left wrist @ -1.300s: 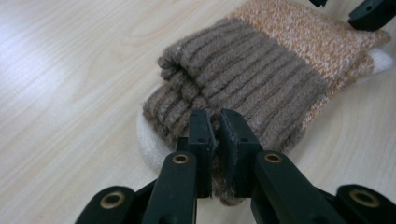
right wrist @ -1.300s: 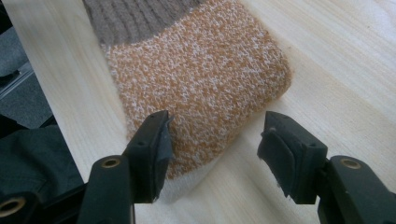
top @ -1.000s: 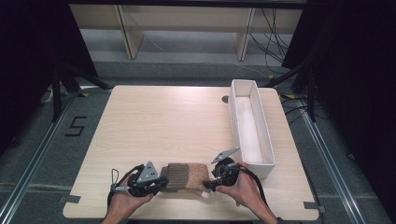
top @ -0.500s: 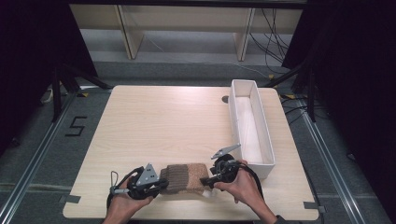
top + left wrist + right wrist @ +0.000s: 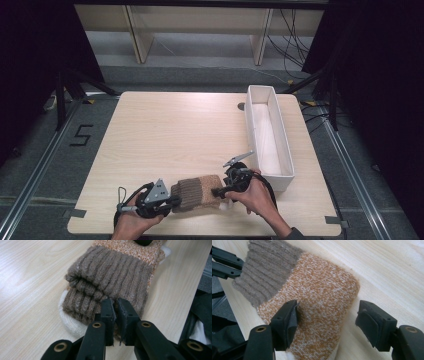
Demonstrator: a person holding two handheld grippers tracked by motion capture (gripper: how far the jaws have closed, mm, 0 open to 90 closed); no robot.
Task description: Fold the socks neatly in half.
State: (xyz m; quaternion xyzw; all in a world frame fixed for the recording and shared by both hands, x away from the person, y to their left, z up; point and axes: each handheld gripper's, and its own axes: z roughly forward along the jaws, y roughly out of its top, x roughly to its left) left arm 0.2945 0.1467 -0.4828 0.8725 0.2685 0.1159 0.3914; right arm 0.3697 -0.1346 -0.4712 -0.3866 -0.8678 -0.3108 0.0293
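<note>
Folded brown-and-orange knitted sock (image 5: 197,193): left hand-held gripper (image 5: 115,307) pinches its ribbed cuff; right hand-held gripper (image 5: 327,320), just opening, straddles the orange end unpressed; binning remains.

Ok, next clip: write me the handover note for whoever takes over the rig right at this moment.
Left gripper: shut on the brown ribbed cuff of the folded socks, near the table's front edge.
Right gripper: open; its jaws have just been opening and now straddle the orange end without pressing it.
White bin: at the table's right side, nothing visible inside.
Done: socks lie folded into a bundle.
Left: probably regrip and move the bundle to the bin; that is a guess.
</note>
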